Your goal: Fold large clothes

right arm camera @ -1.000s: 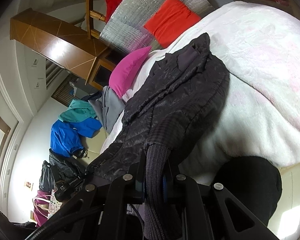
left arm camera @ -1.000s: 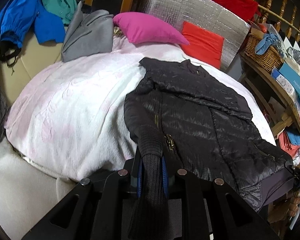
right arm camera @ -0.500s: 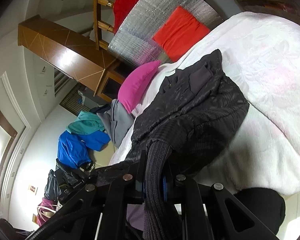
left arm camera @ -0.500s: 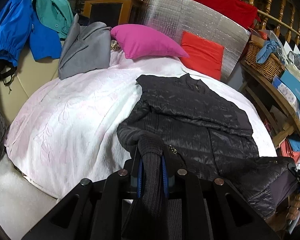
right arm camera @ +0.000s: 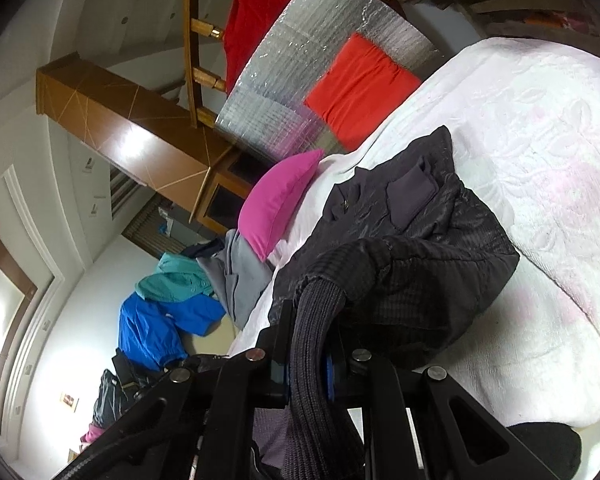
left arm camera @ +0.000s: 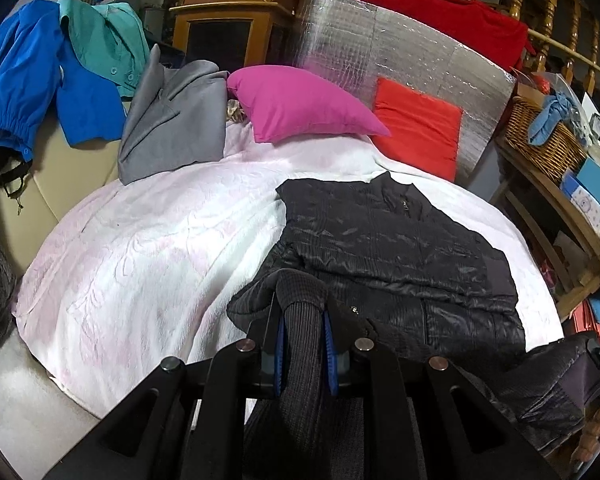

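1. Your left gripper sat at the bottom centre of the left wrist view, angled down toward the bed, its jaws nearly shut and clamped on a ribbed knit cuff of the black puffer jacket.
2. Your right gripper sat at the bottom centre of the right wrist view, rolled so the room appeared tipped sideways, jaws all but closed on another ribbed cuff of the same jacket.
3. In the left view, from left to right: a blue jacket and a teal shirt hung at upper left, a grey garment lay beside them, then a magenta pillow, an orange-red cushion against a silver quilted board, and a wicker basket on the shelf at the right edge.
4. Nothing lay on the white blanket between your grippers and the jacket body.
5. The jacket lay centre-right on the blanket, its collar toward the cushions at the top of the frame, its hem end near your grippers; its long axis ran from the lower frame up toward the silver board. The lower right corner of it hung off the bed edge.
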Available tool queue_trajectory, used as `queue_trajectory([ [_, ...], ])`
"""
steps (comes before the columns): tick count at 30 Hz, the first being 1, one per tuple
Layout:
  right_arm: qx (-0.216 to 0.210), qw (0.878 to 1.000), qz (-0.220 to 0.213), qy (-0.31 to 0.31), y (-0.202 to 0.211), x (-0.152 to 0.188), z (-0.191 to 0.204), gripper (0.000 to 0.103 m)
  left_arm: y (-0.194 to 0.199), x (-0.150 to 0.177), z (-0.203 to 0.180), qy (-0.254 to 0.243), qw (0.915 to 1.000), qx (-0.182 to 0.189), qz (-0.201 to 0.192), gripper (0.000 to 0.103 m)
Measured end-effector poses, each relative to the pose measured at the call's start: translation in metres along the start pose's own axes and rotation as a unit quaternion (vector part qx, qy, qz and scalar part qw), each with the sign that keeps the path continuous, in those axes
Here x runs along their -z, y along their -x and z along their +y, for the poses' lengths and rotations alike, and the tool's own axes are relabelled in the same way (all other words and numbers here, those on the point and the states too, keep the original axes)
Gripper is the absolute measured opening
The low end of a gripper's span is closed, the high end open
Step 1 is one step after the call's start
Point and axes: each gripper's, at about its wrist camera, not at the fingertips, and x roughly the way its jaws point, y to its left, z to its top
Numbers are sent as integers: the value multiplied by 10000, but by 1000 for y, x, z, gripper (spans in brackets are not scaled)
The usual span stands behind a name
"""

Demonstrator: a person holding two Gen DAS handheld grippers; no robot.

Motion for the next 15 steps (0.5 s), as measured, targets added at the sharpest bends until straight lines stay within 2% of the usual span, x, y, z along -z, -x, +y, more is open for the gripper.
queue_trajectory([
  [15,137,9999,-86,24,-10,-7,3,12,-17,-14,-7,-9,10000,-71,-11,17],
])
